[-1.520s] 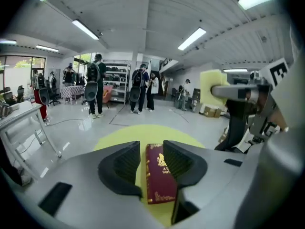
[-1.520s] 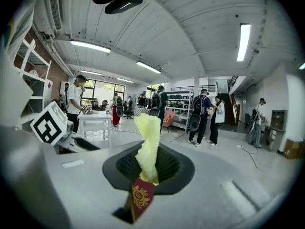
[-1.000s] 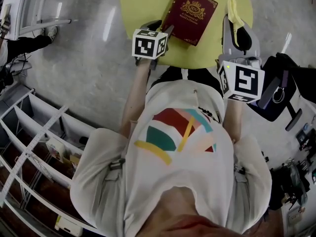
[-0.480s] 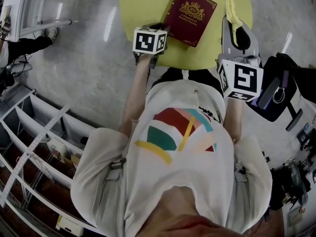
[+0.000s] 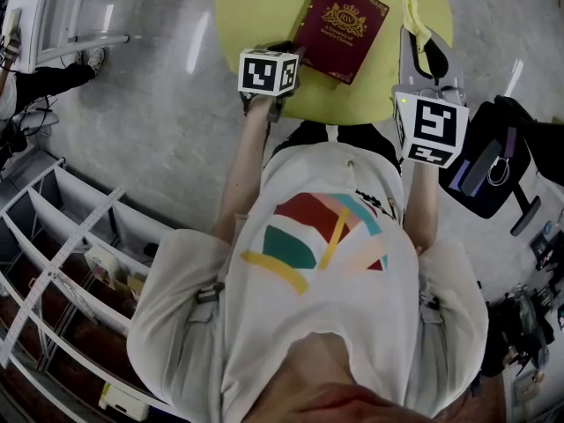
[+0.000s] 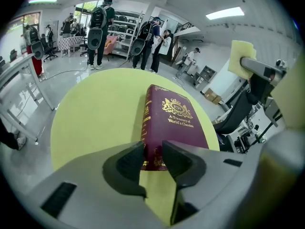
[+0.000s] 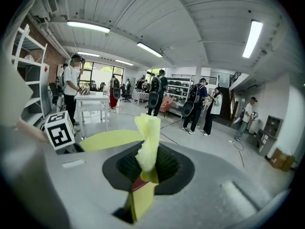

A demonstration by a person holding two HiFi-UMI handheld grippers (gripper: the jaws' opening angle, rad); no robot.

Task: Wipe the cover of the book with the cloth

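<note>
Right now the book (image 5: 339,26), a maroon hardback with a gold crest and gold lettering, lies flat and cover-up on the round yellow-green counter (image 5: 256,7). It is set at a slant, so its near spine corner points toward the person.

The left claw (image 6: 151,156) points steeply down at that corner. Its jaws have just been drawing in and then eased a touch. They stand at a middling width with the book's corner between them, one pad against the spine and the other against the cover's edge, with no gap that I can see.

The right claw (image 7: 148,168) is clamped tight on the yellow cloth (image 7: 147,137), which sticks up from between the pads in a crumpled fold. That claw hangs over the counter's right side, just beside the book, and the cloth is clear of the cover.

The person wears a white shirt (image 5: 326,263) with a coloured print. A white rack (image 5: 79,236) stands on the floor to the left. Across the hall, several people (image 6: 100,27) stand with packs on their backs.
</note>
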